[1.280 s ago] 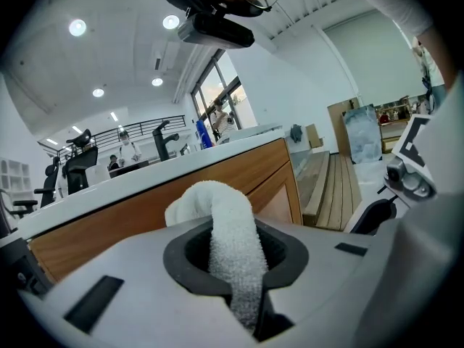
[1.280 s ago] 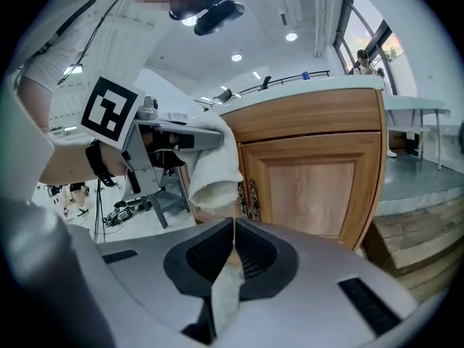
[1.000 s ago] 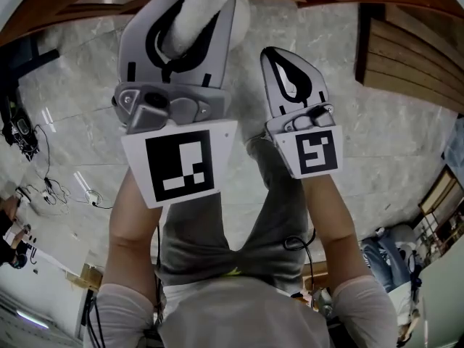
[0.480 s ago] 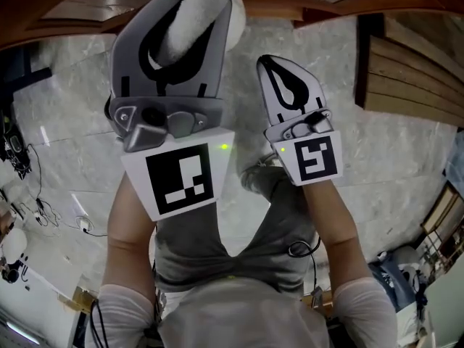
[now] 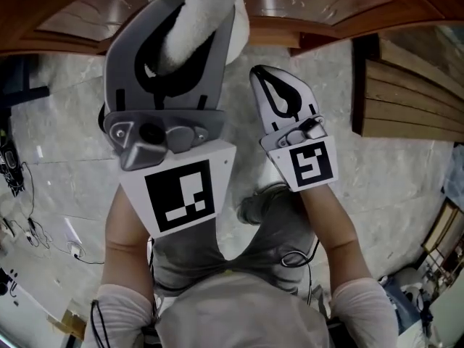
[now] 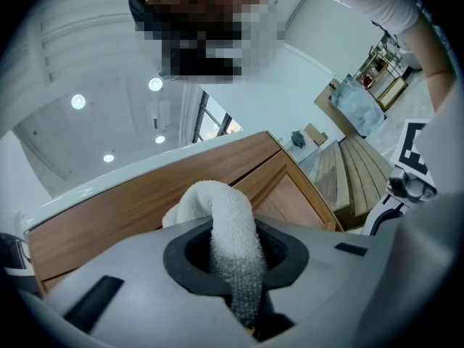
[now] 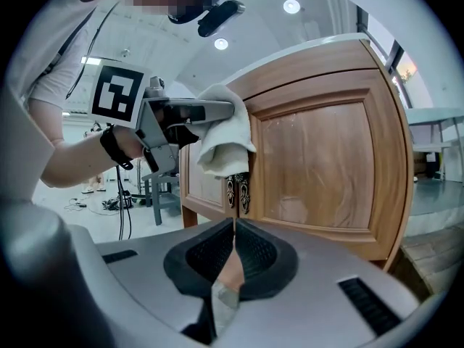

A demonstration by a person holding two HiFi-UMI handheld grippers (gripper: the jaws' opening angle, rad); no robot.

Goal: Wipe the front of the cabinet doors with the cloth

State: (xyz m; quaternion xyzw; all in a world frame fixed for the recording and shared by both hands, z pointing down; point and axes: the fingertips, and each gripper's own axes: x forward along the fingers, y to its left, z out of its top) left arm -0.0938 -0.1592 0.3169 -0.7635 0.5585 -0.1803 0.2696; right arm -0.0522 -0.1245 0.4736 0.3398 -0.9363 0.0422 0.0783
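Observation:
A white terry cloth (image 5: 206, 9) is pinched in my left gripper (image 5: 190, 22), which is shut on it. In the right gripper view the cloth (image 7: 225, 133) bunches against the top of a wooden cabinet door (image 7: 326, 165), just above two dark ornate handles (image 7: 239, 192), with the left gripper (image 7: 190, 114) holding it from the left. The left gripper view shows the cloth (image 6: 230, 238) looping up out of the jaws before the cabinet (image 6: 286, 198). My right gripper (image 5: 270, 75) hovers beside the left, shut and empty, a little short of the doors (image 5: 319, 6).
A slatted wooden platform (image 5: 413, 93) lies on the marble floor (image 5: 58, 122) at the right. Cables (image 5: 18, 187) trail at the far left. A grey stool (image 7: 156, 194) stands left of the cabinet. The person's legs are below the grippers.
Both grippers have moved closer to the cabinet, whose wooden front now fills more of the head view's top. The left gripper still holds the cloth.

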